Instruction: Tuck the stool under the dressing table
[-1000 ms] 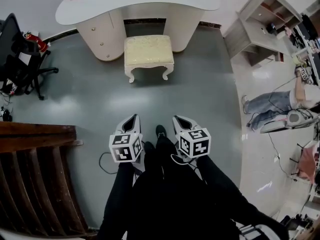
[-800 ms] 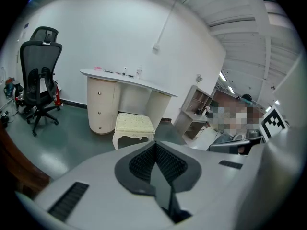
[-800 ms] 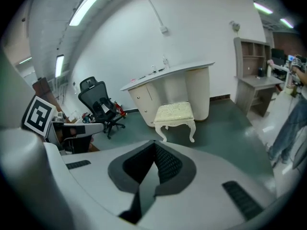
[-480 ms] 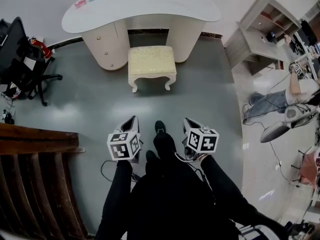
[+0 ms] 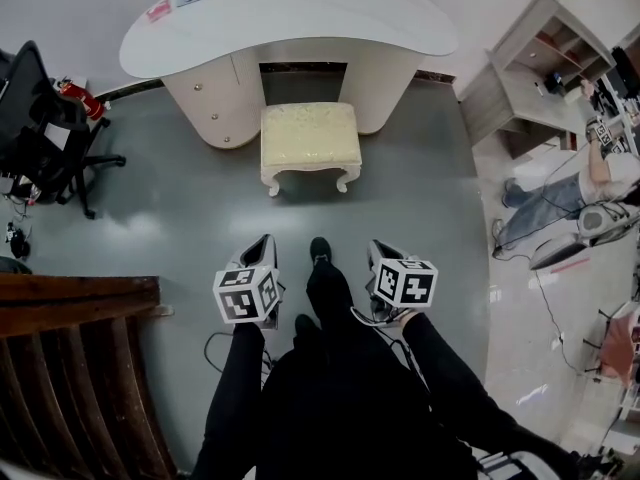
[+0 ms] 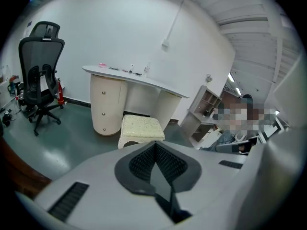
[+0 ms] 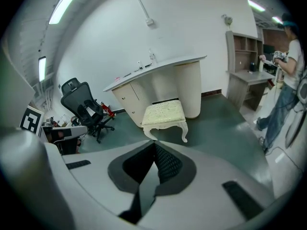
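Observation:
The cream cushioned stool [image 5: 310, 136] with curved white legs stands on the grey floor, in front of the knee gap of the white dressing table [image 5: 290, 13]. Its back edge sits about at the gap's mouth. Both grippers are held low near my legs, well short of the stool. My left gripper [image 5: 265, 240] and my right gripper [image 5: 375, 247] each have their jaws closed together with nothing between them. The left gripper view shows the stool [image 6: 140, 127] and table [image 6: 129, 75] beyond its tips [image 6: 154, 143]. The right gripper view has the stool [image 7: 164, 113] ahead of its tips [image 7: 154, 143].
A black office chair [image 5: 40, 128] and a red extinguisher [image 5: 78, 96] stand at the left. A dark wooden frame [image 5: 70, 348] fills the lower left. A shelved desk [image 5: 540, 68] and a person [image 5: 590, 183] are at the right. A cable [image 5: 215, 346] lies by my feet.
The stool and dressing table have slid lower in the head view as I step toward them. Both grippers stay shut and empty at my sides.

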{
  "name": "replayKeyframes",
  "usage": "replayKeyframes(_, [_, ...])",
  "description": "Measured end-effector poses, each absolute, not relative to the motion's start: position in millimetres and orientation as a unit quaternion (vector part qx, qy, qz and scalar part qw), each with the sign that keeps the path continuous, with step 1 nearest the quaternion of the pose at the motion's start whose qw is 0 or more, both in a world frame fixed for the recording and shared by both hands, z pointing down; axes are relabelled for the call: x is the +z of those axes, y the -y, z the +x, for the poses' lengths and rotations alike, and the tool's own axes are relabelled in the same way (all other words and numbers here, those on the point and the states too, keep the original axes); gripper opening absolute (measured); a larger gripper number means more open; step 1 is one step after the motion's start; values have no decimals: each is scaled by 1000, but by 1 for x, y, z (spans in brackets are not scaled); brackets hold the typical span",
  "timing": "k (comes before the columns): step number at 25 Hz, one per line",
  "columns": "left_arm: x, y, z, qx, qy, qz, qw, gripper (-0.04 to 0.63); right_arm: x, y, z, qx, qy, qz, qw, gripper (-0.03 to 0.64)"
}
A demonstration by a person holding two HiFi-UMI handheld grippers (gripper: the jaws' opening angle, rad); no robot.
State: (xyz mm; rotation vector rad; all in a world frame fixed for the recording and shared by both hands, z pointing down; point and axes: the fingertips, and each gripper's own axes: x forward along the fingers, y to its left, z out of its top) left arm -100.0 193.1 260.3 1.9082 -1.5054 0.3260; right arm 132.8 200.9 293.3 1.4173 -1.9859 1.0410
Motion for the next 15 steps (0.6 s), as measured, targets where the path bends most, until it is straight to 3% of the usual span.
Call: replayKeyframes(15, [327,-90,-117,171,575,707,375,8,355,-101,144,411,687,522,295,5])
